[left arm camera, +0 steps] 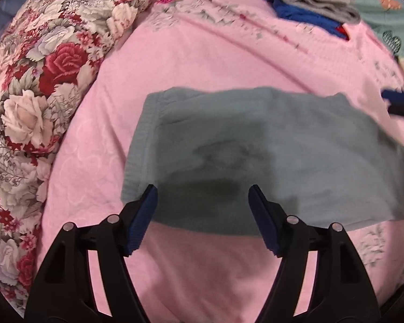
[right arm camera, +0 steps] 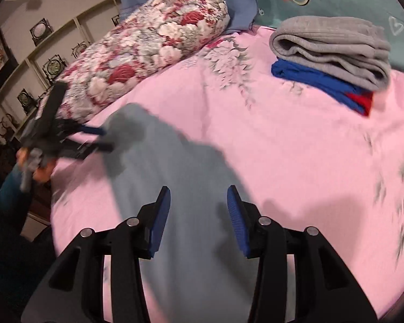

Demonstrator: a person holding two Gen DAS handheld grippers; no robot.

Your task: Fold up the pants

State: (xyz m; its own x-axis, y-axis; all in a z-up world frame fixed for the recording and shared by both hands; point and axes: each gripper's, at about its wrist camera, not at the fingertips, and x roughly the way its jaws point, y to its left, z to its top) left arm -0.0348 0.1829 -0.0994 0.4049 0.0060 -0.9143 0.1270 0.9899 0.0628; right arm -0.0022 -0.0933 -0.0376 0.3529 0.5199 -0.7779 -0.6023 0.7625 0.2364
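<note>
Grey-green fleece, the pants (left arm camera: 256,156) lie flat on the pink bedspread (left arm camera: 215,53), already doubled into one broad slab with the elastic waistband at its left end in the left wrist view. From the right wrist view the same cloth runs as a long band from near my right tongs away to the far left. I judge the first fold, leg over leg, done; the lengthwise folds that would make a compact bundle are still to come.

My left gripper (left arm camera: 203,196) hovers over the near edge of the pants by the waistband, its jaws spread wide with nothing between them. My right gripper (right arm camera: 199,202) stands above the other end of the cloth, jaws parted to a middling gap, pads clear of the fabric.

Farther out, at the far right of the bed, a folded grey garment (right arm camera: 334,45) sits on a blue one (right arm camera: 315,80); I take them for finished pieces. A rose-patterned quilt (left arm camera: 40,86) is bundled along the left side.
</note>
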